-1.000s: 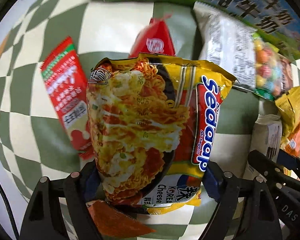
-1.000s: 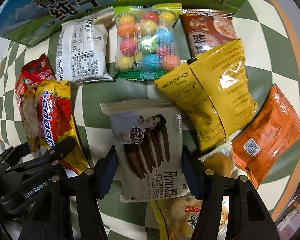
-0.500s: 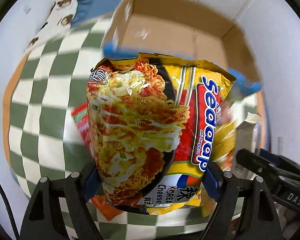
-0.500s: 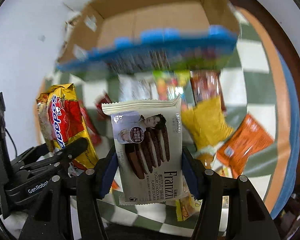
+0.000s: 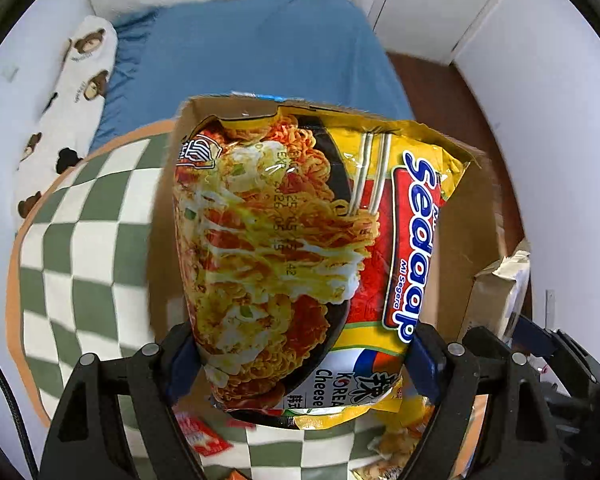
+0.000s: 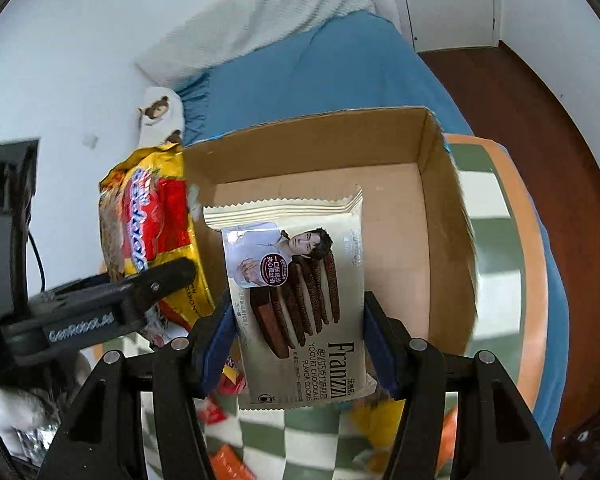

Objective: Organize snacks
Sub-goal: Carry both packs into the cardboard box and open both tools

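Observation:
My left gripper (image 5: 300, 360) is shut on a yellow Sedaap noodle packet (image 5: 296, 240) and holds it upright in front of an open cardboard box (image 5: 460, 216). My right gripper (image 6: 298, 340) is shut on a cream Franzzi chocolate cookie packet (image 6: 296, 304), held up over the near edge of the same box (image 6: 380, 152), whose floor looks bare. The noodle packet (image 6: 148, 232) and the left gripper (image 6: 112, 304) show at the left of the right wrist view.
The box stands on a green-and-white checked cloth (image 5: 80, 248) with an orange border. Loose snack packets lie low in both views, among them a red one (image 5: 204, 436) and an orange one (image 6: 228, 464). A blue bed (image 6: 320, 76) and white walls lie beyond.
Both grippers have lifted their packets off the cloth and tilted up toward the cardboard box. The snacks on the cloth have dropped out of most of the view.

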`<act>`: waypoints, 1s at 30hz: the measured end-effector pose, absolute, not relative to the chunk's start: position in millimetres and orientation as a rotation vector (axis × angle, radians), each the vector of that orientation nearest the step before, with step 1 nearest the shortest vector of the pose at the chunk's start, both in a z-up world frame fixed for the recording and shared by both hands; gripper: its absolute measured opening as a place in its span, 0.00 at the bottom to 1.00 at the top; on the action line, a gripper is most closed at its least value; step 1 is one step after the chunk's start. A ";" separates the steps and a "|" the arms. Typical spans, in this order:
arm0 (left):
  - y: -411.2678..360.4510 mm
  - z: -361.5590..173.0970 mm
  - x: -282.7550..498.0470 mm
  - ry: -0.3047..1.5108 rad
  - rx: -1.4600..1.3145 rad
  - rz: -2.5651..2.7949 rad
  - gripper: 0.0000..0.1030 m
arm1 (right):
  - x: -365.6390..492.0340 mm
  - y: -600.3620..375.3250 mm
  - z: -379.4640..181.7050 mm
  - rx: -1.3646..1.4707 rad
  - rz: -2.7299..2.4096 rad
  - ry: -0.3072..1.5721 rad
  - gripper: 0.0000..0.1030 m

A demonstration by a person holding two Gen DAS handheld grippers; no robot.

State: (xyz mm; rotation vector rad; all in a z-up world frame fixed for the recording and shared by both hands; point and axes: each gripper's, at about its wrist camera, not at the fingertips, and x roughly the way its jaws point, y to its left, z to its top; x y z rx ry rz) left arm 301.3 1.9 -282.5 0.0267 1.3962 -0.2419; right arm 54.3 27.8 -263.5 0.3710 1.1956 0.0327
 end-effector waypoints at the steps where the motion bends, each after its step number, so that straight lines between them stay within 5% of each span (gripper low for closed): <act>1: -0.6 -288.7 310.6 1.414 0.033 -0.237 0.81 | 67.1 27.1 -271.7 0.360 0.023 1.208 0.61; 12: 13.5 -376.3 366.4 1.566 0.040 -0.219 0.82 | 164.2 15.2 -370.0 0.336 -0.027 1.330 0.61; 17: 16.6 -392.3 363.0 1.599 0.019 -0.227 0.82 | 182.1 7.2 -401.1 0.362 -0.015 1.373 0.74; 19: 27.7 -402.8 355.8 1.592 0.027 -0.223 0.83 | 188.9 6.6 -407.5 0.356 -0.018 1.382 0.85; 30: 89.4 -400.0 314.0 1.520 0.031 -0.212 0.83 | 184.2 5.7 -402.9 0.313 -0.052 1.374 0.86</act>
